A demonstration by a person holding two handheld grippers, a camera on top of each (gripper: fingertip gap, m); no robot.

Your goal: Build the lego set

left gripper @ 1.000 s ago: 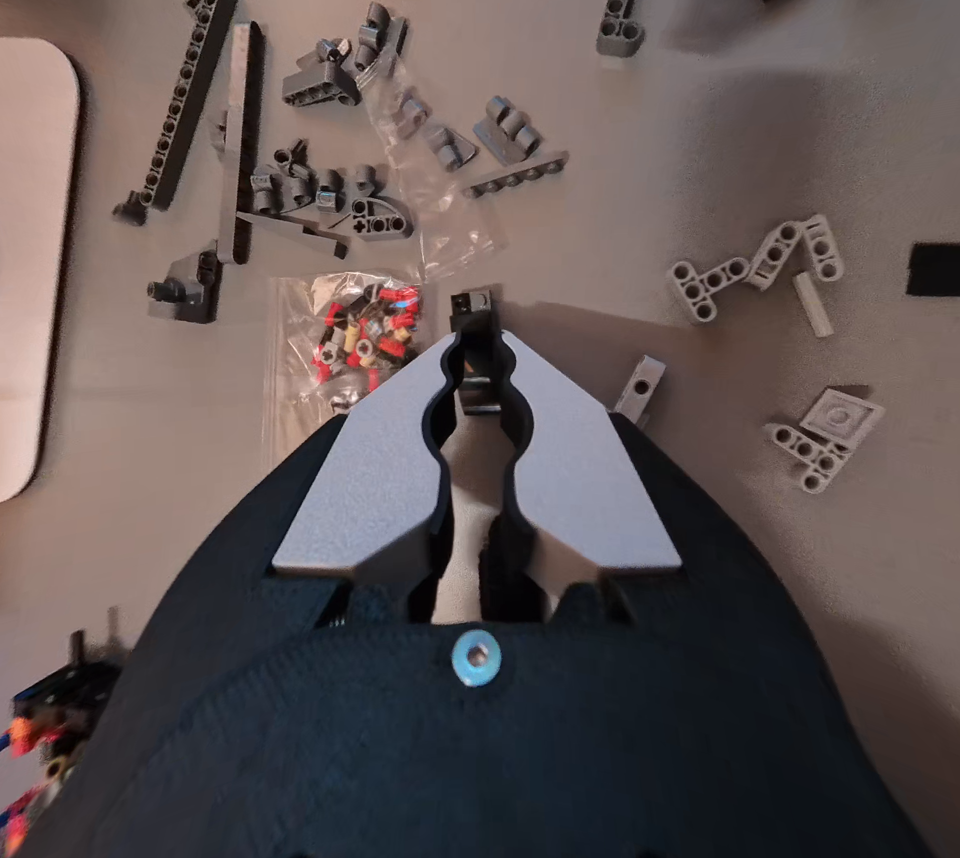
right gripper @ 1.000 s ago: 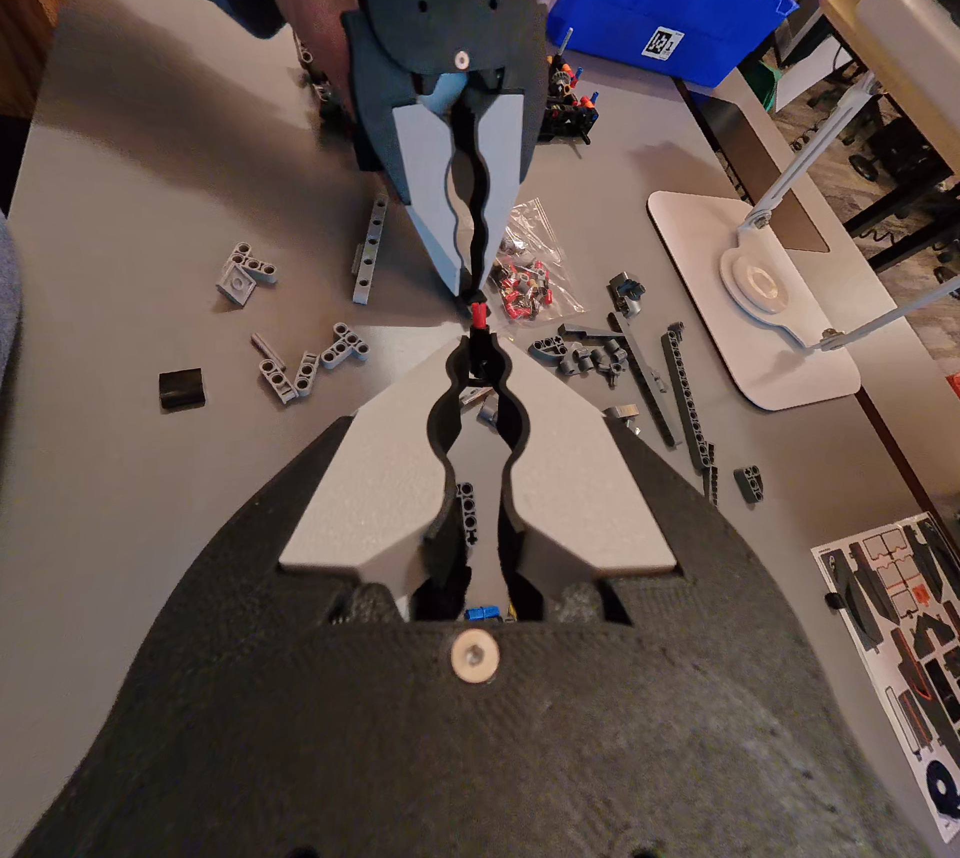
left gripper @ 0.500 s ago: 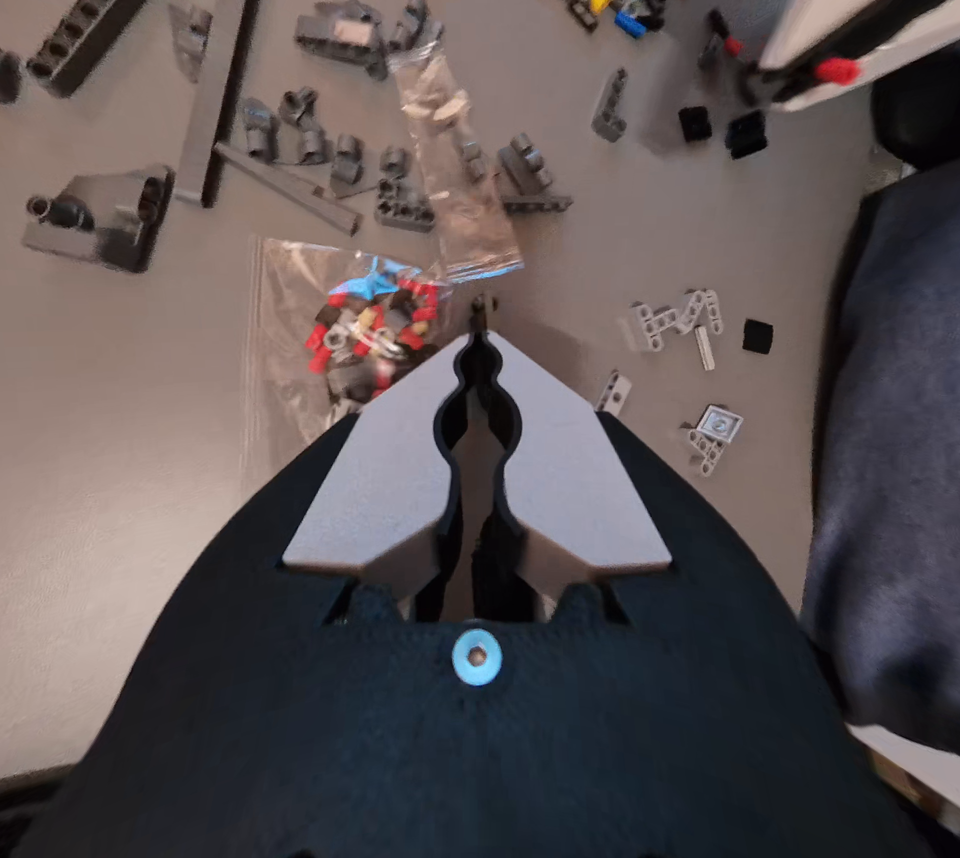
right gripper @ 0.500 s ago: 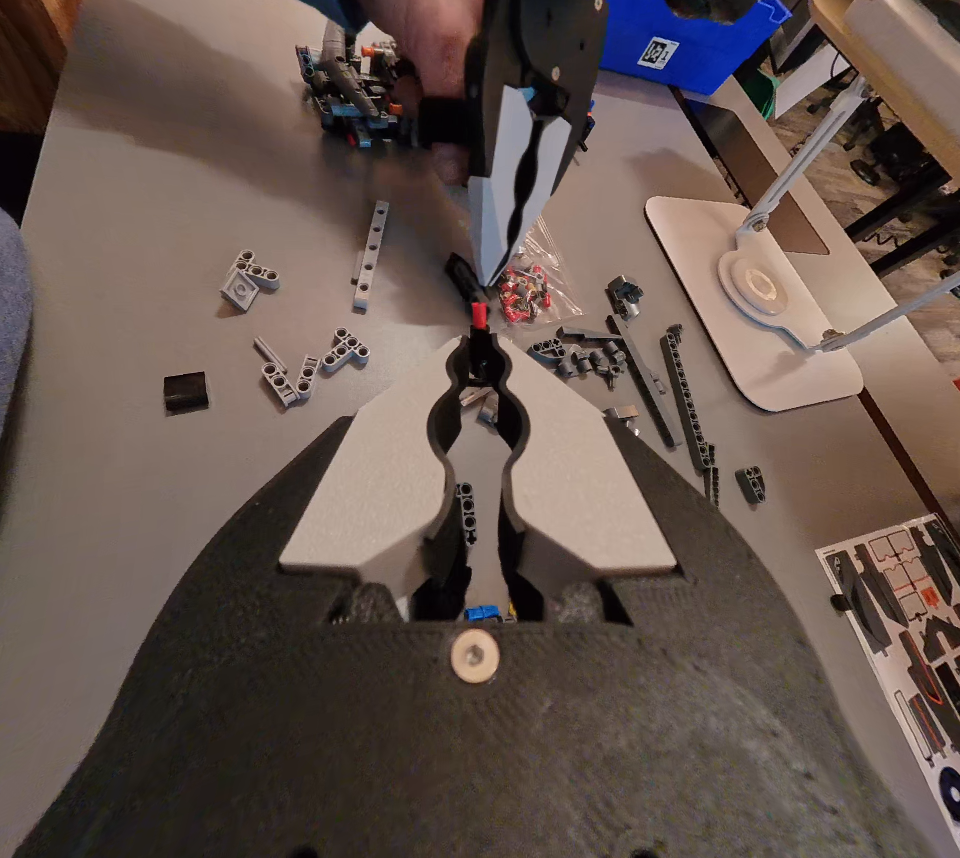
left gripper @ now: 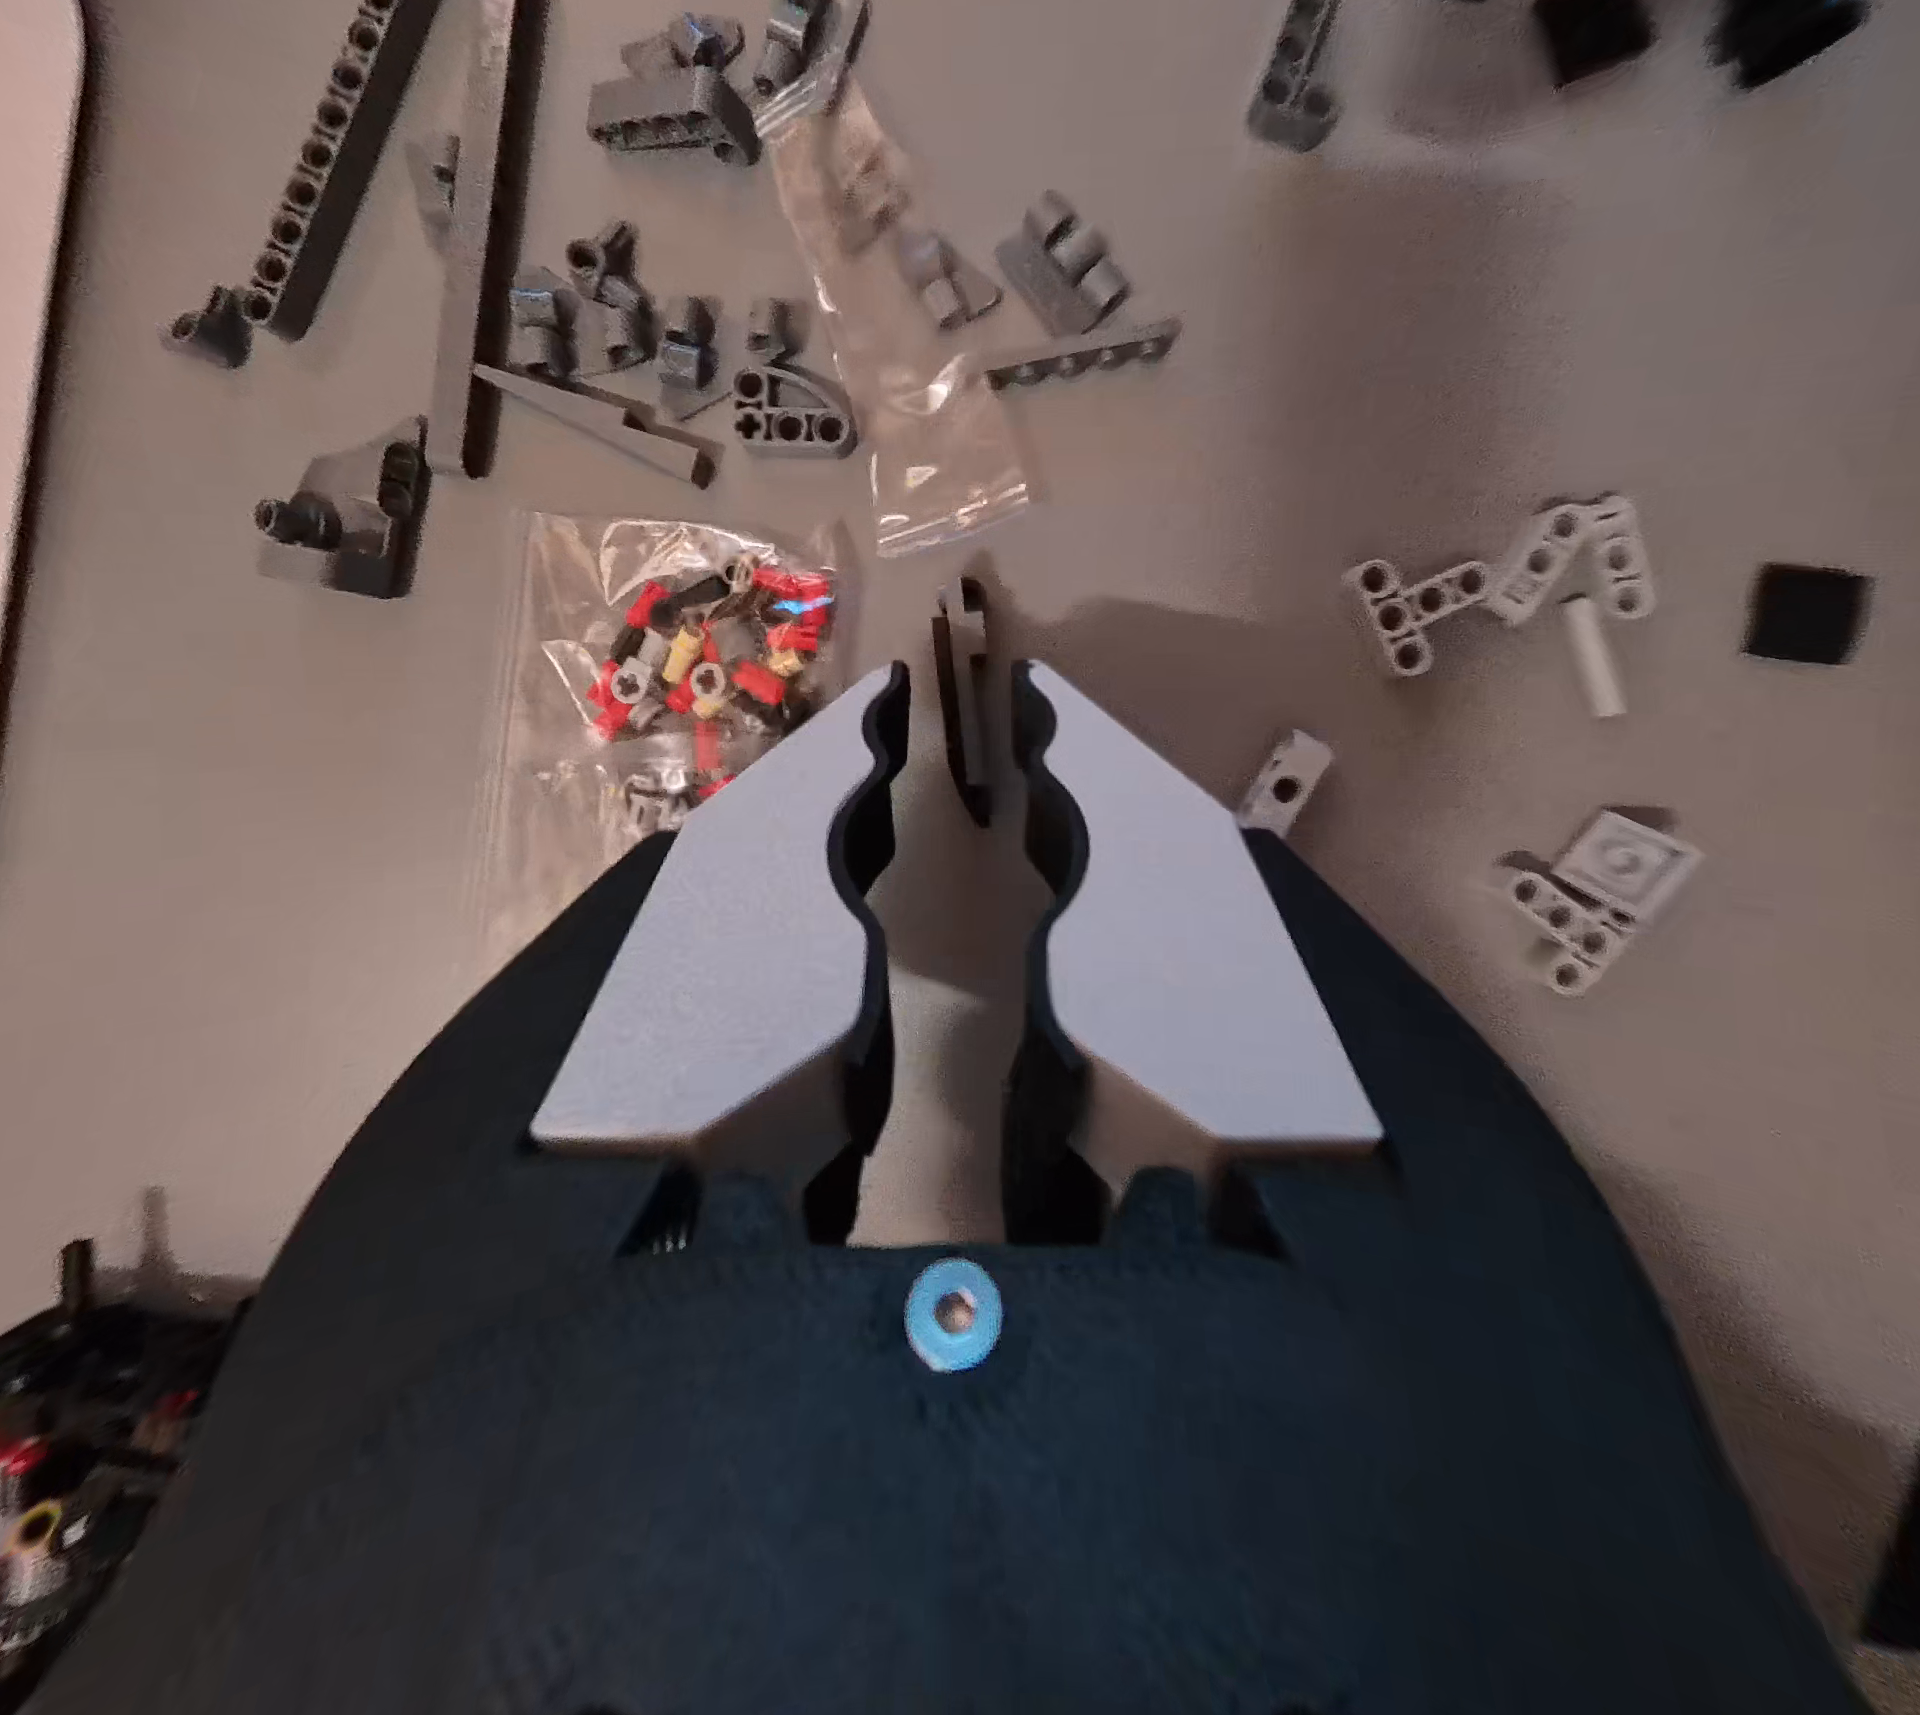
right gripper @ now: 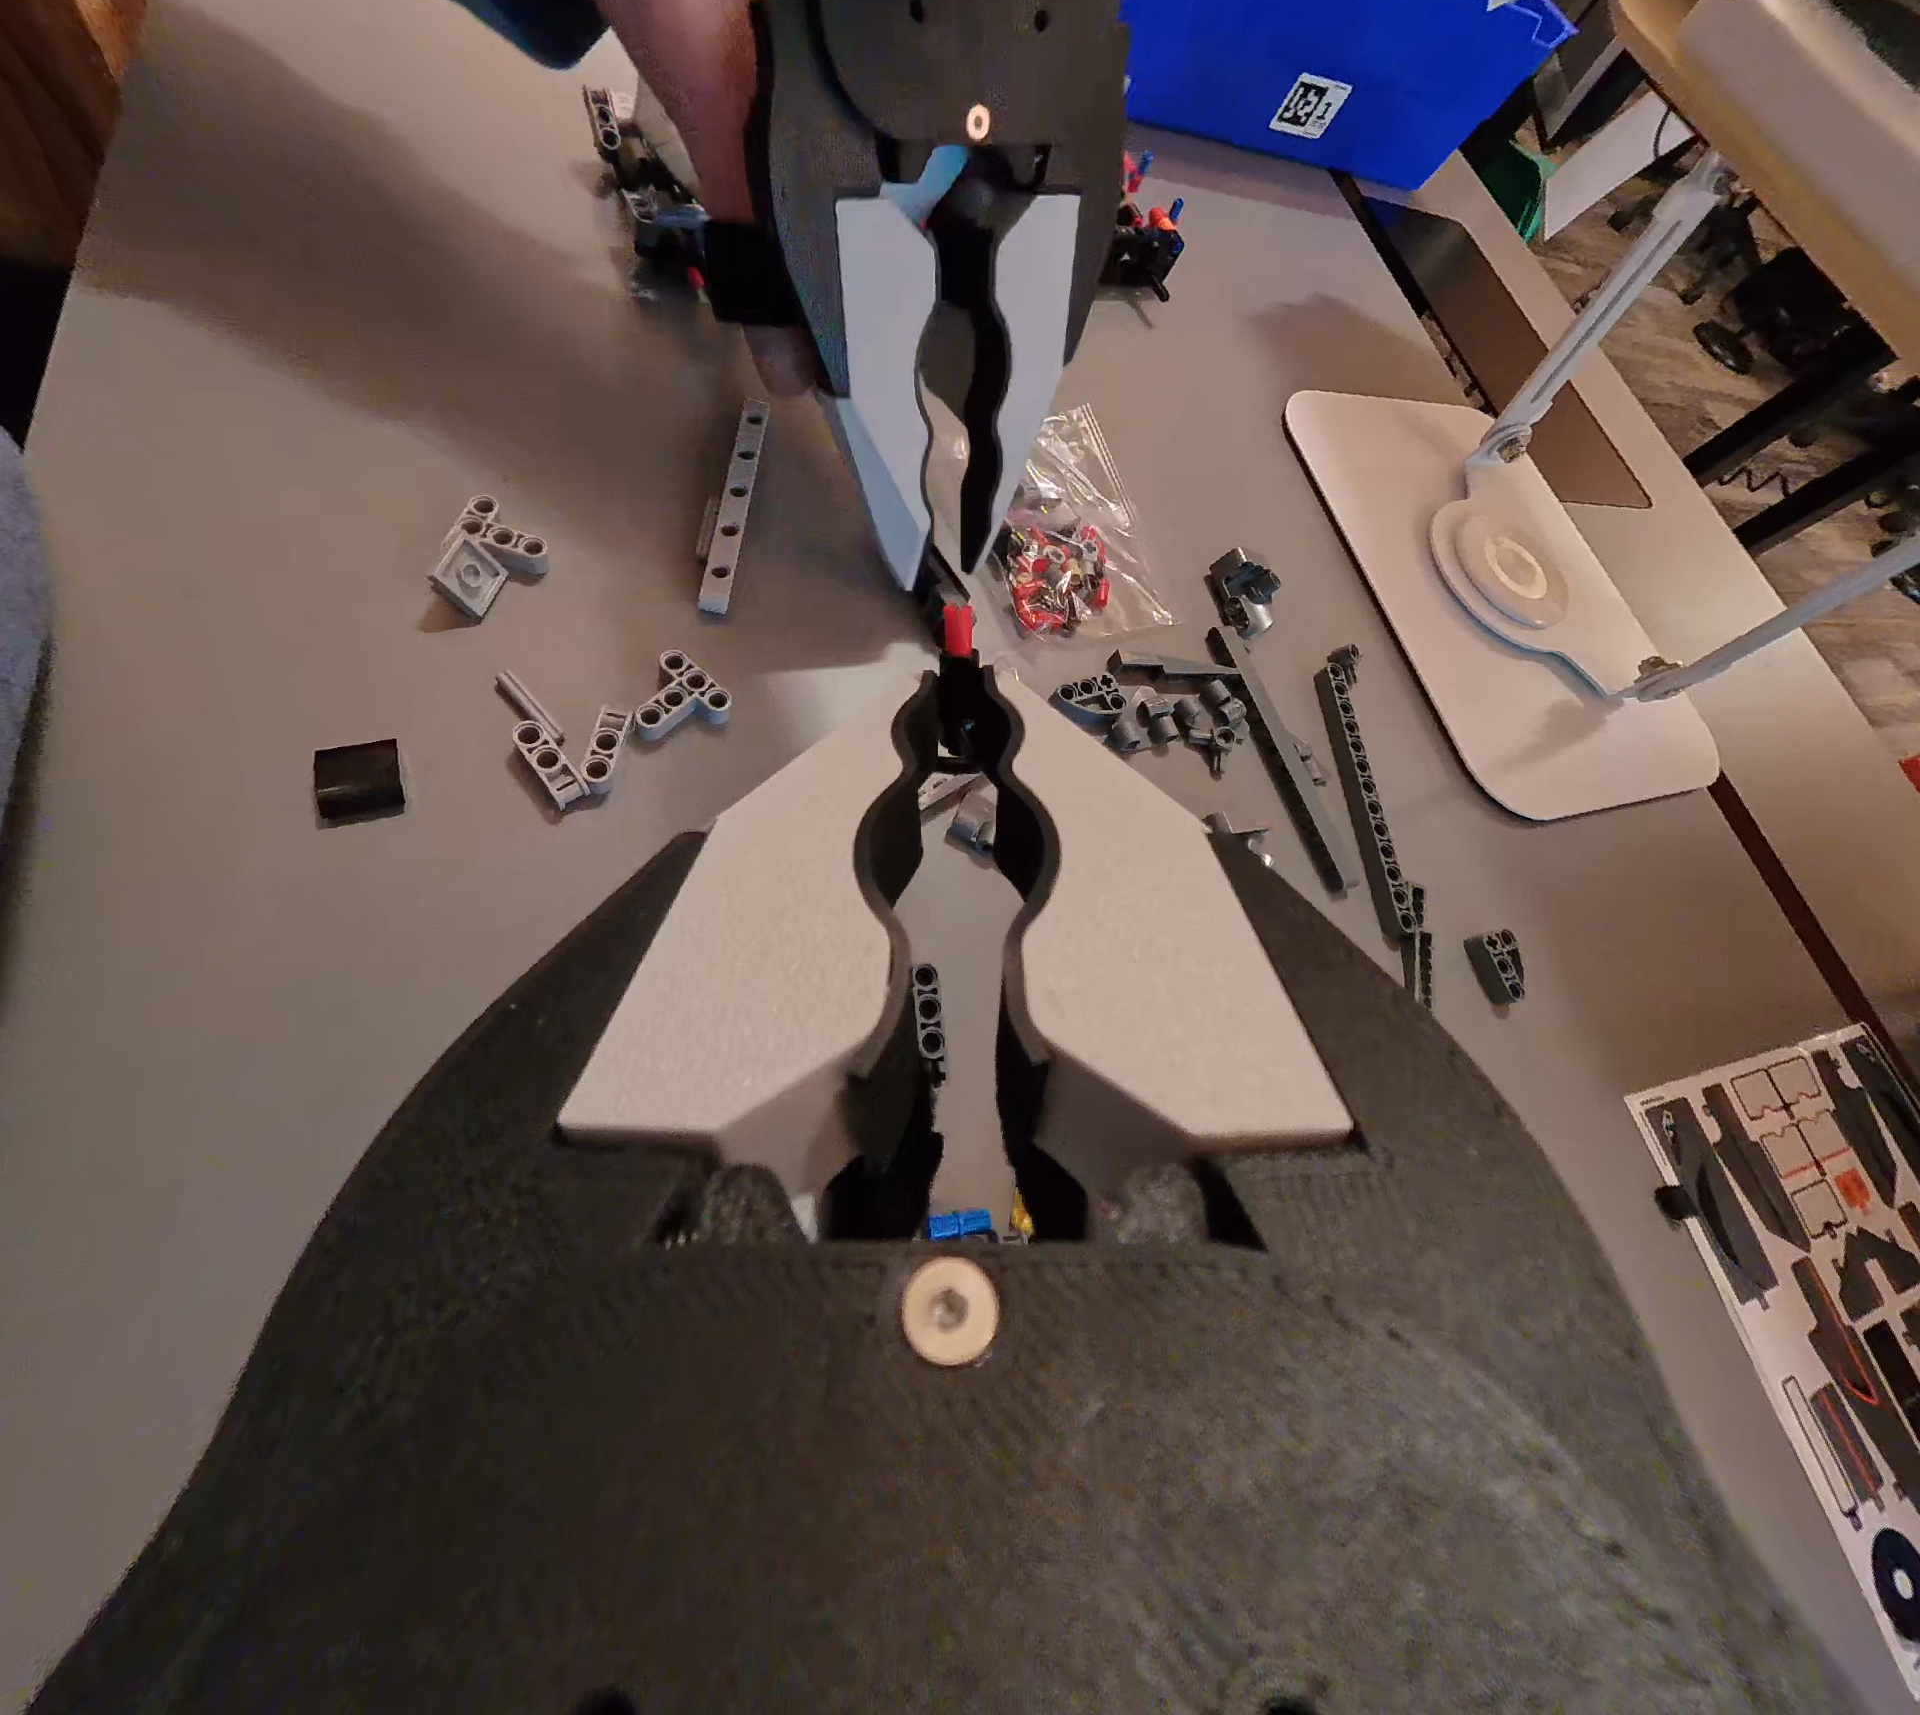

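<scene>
Here, in the left wrist view, our left gripper (left gripper: 961, 678) has its jaws spread, and a slim black piece (left gripper: 964, 709) sits in the gap between the tips; motion blur keeps us from telling whether it touches either jaw or lies on the counter (left gripper: 1299, 294) below, so we treat it as loose. Just left of it lies the clear bag of red and tan pins (left gripper: 696, 657), and dark grey beams (left gripper: 364, 76) are scattered further up. At the top right corner we see the tip of the other gripper carrying something red. In the right wrist view, our right gripper (right gripper: 958, 709) is pinched on a small black connector (right gripper: 956, 715) with a red pin (right gripper: 957, 629) standing out of its far end. The left gripper (right gripper: 940, 564) hangs tip-down right in front, jaws parted, with the black piece at its tip close to the red pin; whether they touch we cannot tell. We judge the step to be mating these two parts. To do it well, we close the left gripper squarely on the black piece first, line its hole up with the red pin's axis, then push straight along that axis while the right gripper holds firm, since any tilt could twist the small parts out of the jaws.
</scene>
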